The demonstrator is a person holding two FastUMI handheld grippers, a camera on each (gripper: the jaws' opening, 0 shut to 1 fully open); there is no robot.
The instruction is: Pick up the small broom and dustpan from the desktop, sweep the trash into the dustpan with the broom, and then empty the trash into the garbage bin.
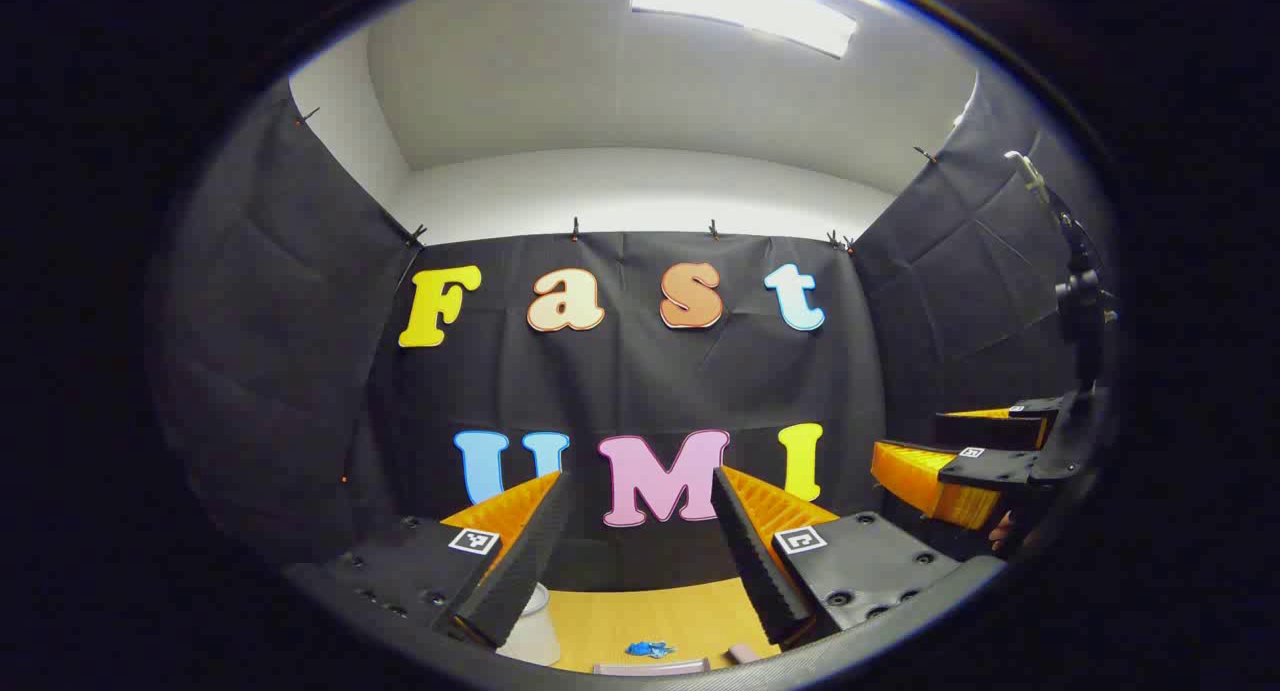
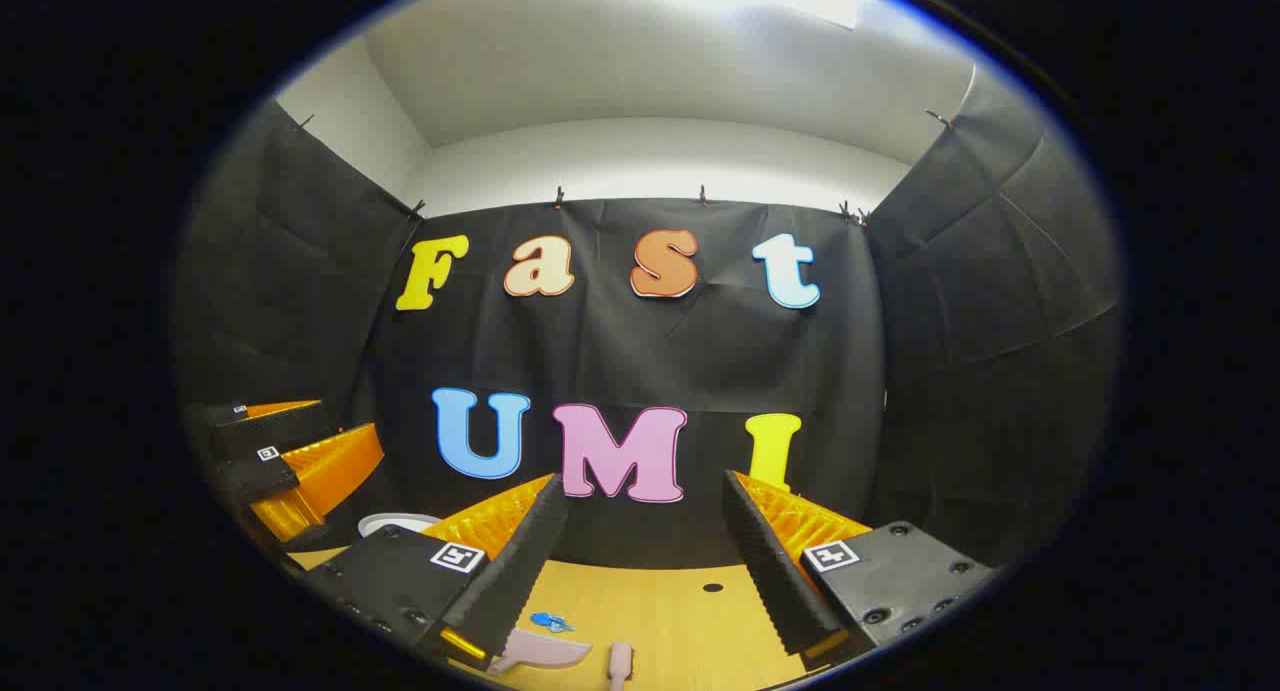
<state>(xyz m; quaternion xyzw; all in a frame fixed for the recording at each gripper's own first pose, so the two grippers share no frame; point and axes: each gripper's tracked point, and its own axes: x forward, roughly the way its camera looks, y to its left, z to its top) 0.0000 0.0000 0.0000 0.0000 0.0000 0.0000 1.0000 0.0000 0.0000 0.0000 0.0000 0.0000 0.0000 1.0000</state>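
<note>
Both grippers hover above a wooden desktop. My left gripper is open and holds nothing. Below it lie a crumpled blue scrap of trash, the edge of a pale pink dustpan and a pink broom end. My right gripper is open too, with nothing between its fingers. Under it I see the blue trash, the pink dustpan and the pink broom side by side near the desk's front. A white garbage bin stands left of the trash.
The right gripper appears far right in the left gripper view, with a hand behind it. The left gripper appears far left in the right gripper view, above the white bin's rim. Black cloth walls close the desk in behind and at both sides.
</note>
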